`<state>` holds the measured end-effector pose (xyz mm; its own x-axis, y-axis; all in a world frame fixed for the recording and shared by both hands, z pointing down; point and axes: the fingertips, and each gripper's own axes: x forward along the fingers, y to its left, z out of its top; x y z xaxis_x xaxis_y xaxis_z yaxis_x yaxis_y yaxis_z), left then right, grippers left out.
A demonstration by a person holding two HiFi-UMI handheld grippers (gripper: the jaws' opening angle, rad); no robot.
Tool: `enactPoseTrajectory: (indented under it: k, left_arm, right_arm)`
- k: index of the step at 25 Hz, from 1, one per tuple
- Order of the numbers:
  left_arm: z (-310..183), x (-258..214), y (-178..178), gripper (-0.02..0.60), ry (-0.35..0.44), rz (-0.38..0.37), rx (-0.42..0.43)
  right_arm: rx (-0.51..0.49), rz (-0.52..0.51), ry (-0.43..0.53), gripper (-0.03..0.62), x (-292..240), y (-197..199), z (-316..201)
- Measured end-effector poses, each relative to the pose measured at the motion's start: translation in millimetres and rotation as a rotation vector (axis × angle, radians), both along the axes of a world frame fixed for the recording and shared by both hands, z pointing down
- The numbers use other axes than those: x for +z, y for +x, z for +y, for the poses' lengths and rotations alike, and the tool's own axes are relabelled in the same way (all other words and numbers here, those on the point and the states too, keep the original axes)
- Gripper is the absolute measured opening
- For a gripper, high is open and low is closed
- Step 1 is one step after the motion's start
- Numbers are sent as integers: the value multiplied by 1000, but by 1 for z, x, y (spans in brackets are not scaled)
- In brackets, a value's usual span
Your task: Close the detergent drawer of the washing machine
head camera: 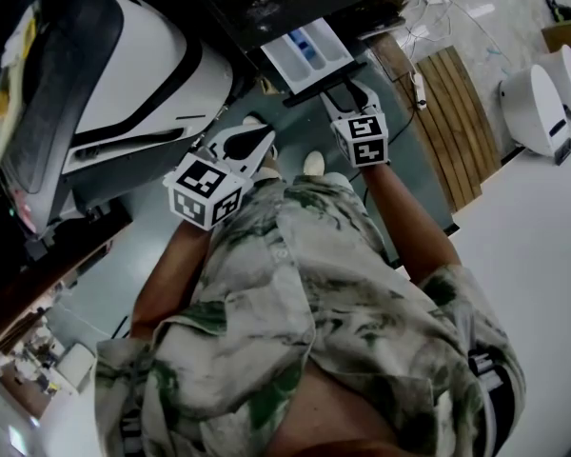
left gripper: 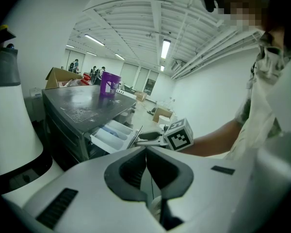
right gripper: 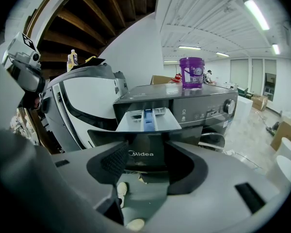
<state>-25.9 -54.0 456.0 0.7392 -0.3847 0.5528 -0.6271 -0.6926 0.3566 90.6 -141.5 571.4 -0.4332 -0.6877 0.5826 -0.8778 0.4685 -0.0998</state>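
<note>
The dark washing machine (right gripper: 203, 108) has its detergent drawer (right gripper: 148, 120) pulled out, showing white compartments and a blue insert. My right gripper (right gripper: 145, 164) stands open right at the drawer's dark front panel (right gripper: 145, 154), which sits between the jaws; I cannot tell if it touches. In the head view the right gripper (head camera: 347, 98) is just below the drawer (head camera: 309, 53). My left gripper (head camera: 243, 146) hangs lower and to the left, away from the drawer. It (left gripper: 146, 171) is shut with nothing in it. The drawer (left gripper: 111, 135) and the right gripper (left gripper: 153, 139) both show beyond it.
A purple bucket (right gripper: 191, 73) stands on the washer's top. A big white machine with a dark curved door (head camera: 143, 74) is to the left of the washer. Wooden slats (head camera: 457, 122) and a white rounded device (head camera: 533, 103) lie to the right. My feet (head camera: 313, 163) stand below the drawer.
</note>
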Motion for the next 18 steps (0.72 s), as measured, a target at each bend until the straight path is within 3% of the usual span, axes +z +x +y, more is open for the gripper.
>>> enactPoseTrajectory:
  k: [18]
  left_arm:
    - [-4,-1,-12,25,4,9,-19]
  right_arm:
    - [8,-7,-4,247,1,-9,-15]
